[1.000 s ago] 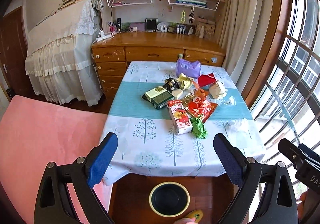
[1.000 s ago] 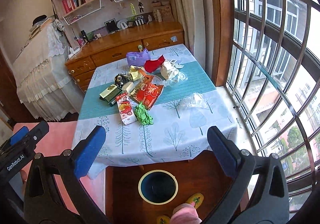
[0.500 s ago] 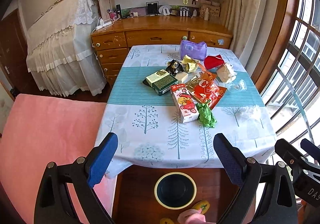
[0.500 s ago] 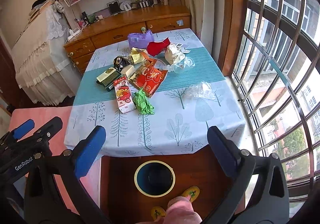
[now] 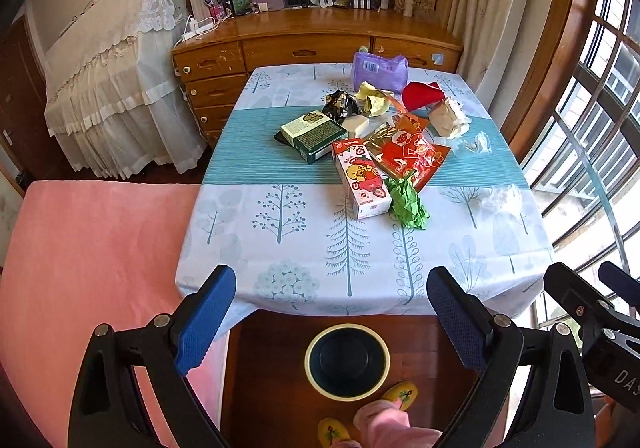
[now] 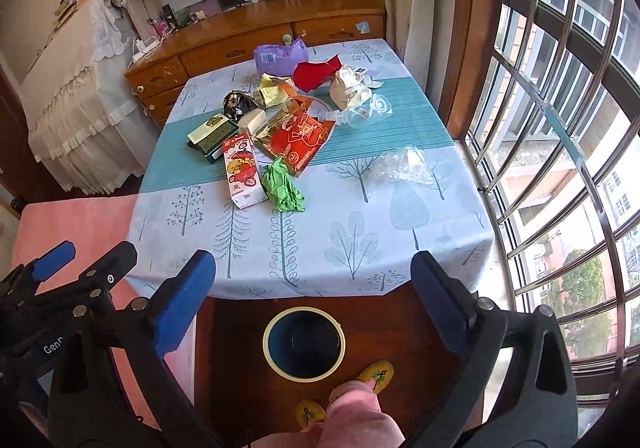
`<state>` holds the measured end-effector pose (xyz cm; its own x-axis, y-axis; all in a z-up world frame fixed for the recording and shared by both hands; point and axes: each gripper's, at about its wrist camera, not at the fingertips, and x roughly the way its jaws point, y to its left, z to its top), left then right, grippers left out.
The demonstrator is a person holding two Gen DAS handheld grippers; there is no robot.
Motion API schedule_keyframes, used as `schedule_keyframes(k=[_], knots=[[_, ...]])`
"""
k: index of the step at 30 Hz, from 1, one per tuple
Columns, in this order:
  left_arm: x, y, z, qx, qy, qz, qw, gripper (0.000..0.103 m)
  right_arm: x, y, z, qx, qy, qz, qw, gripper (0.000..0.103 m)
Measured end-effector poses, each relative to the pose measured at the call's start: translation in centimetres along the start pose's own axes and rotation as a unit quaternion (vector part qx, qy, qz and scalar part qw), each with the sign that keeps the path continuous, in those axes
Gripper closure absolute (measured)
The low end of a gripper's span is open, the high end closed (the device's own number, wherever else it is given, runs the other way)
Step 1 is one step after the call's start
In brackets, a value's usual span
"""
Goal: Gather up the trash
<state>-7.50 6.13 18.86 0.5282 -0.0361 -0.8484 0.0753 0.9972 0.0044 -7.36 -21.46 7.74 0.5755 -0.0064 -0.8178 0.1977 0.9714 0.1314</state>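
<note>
- Both tools are held released above the floor at the near edge of the counter: the left tool (image 5: 331, 308) and the right tool (image 6: 313, 280) each show two black arms tipped with ribbed blue pads spread wide, nothing between them.
- Trash is heaped on the counter (image 5: 280, 264), which is draped in a pale cloth printed with trees and crossed by a teal striped band.
- A crumpled green paper wad (image 5: 408, 202) lies nearest, touching a long glossy carton (image 5: 360, 180) printed with a cartoon figure.
- A shiny red foil wrapper (image 5: 408, 156) is spread flat behind them.
- A flat dark-green box (image 5: 314, 132) lies left of the carton, a small white block (image 5: 355, 125) just beside it.
- Farther back are seen a crinkled black wrapper (image 5: 340, 104), a yellow paper scrap (image 5: 374, 98), a red folded piece (image 5: 422, 94), a beige crumpled bag (image 5: 448, 116) and a soft purple pouch (image 5: 378, 66).
- Clear crumpled plastic (image 6: 404, 166) lies apart toward the window side.
- A round dark bin (image 5: 347, 360) with a cream rim stands on the wooden floor below the counter edge, between each tool's pads in both views.
</note>
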Motion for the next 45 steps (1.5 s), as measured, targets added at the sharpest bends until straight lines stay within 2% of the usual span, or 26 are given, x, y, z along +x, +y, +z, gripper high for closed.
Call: schedule_keyframes(k=[45], knots=[[-0.5, -0.8, -0.2, 0.010, -0.002, 0.000, 0.9999, 0.005, 0.4, -1.2, -0.5, 0.007, 0.007, 0.000, 1.000, 0.007]])
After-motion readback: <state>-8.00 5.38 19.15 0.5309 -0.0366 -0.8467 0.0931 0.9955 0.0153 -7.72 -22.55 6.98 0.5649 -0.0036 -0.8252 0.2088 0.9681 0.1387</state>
